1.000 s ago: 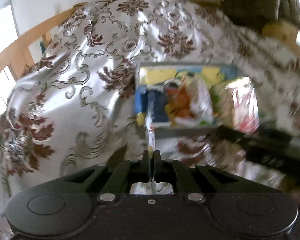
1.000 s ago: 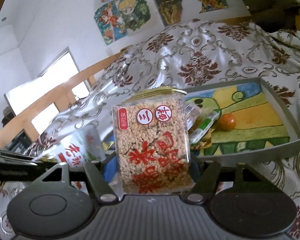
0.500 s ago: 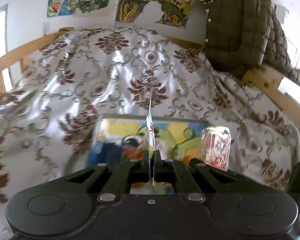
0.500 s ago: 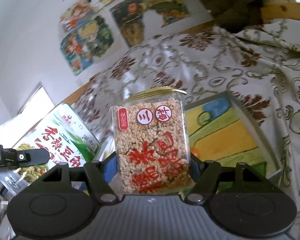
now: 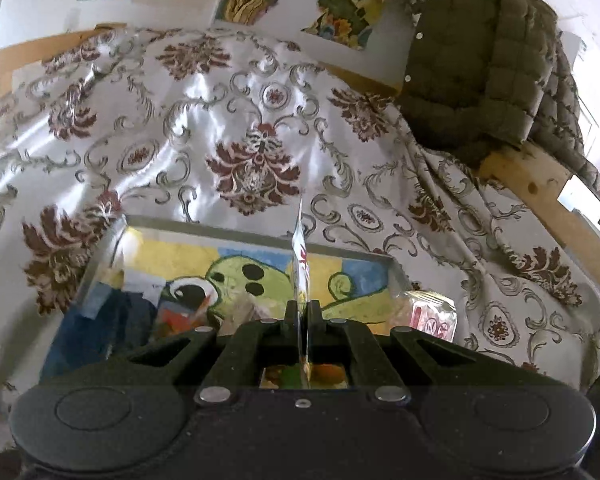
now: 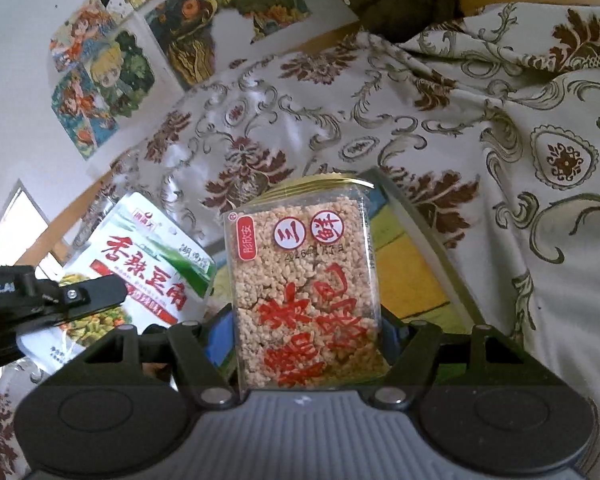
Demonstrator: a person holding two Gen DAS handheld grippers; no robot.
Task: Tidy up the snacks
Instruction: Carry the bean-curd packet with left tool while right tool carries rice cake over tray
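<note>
Rice-cake box (image 6: 306, 300) clamped in right gripper (image 6: 306, 328) | green pouch (image 6: 148, 276), edge-on, pinched by left gripper (image 5: 301, 312) | tray (image 5: 394, 268) apparently below

Left gripper (image 5: 302, 312) pointed downward over painted tray (image 5: 394, 266), jaws fully closed, pinching green snack pouch (image 6: 140, 264) edge-on between fingertips. Right gripper (image 6: 306, 320) just right of it, also angled down at tray, jaws wide, fingers (image 6: 396, 328) pressed against both sides of clear puffed-rice cake pack (image 6: 304, 292).
</note>
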